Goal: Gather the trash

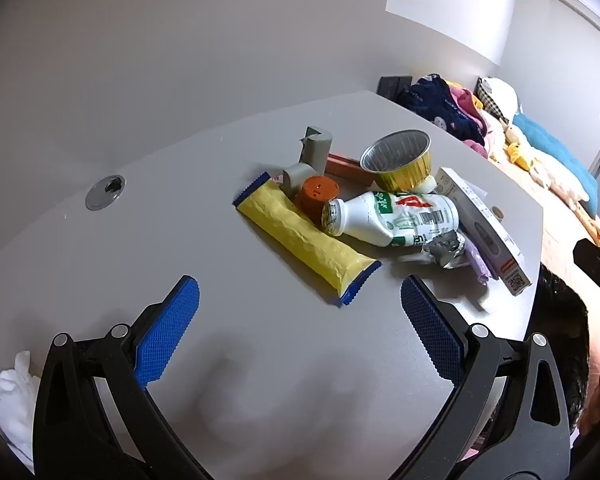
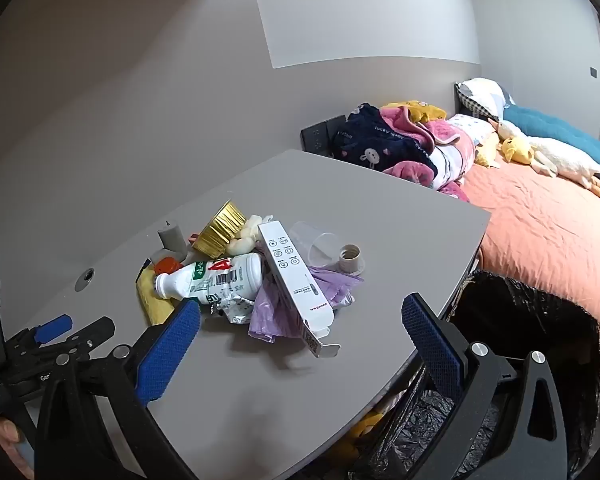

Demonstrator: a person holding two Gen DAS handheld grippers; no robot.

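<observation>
The trash lies in one heap near the middle of the grey surface (image 1: 180,208), close to the wall. At the near left of the heap, a yellow wrapper (image 1: 306,242) with blue ends lies flat. Beside it a white bottle (image 1: 396,216) lies on its side, with its mouth toward the wrapper, and an orange cap (image 1: 316,196) touches its neck. Behind them are a grey cardboard tube (image 1: 316,150) and a gold foil cup (image 1: 398,160), which is tilted with its open side up. A long white box (image 2: 296,284) leans over a purple plastic bag (image 2: 278,312), and a crumpled piece of silver foil (image 1: 446,250) lies against the bottle. In the right wrist view, a clear plastic cup (image 2: 316,242) lies on its side just behind the box.

The left gripper (image 1: 300,304) hovers above the surface, just in front of the wrapper; its jaws are spread wide and hold nothing. The right gripper (image 2: 300,316) is also above the surface, its jaws spread wide and empty, with the box and the bag between them in the view. Under the right edge of the surface stands a bin with a black bag (image 2: 540,320). A bed (image 2: 540,232) with an orange sheet is behind it. A white crumpled tissue (image 1: 8,400) lies at the far left.
</observation>
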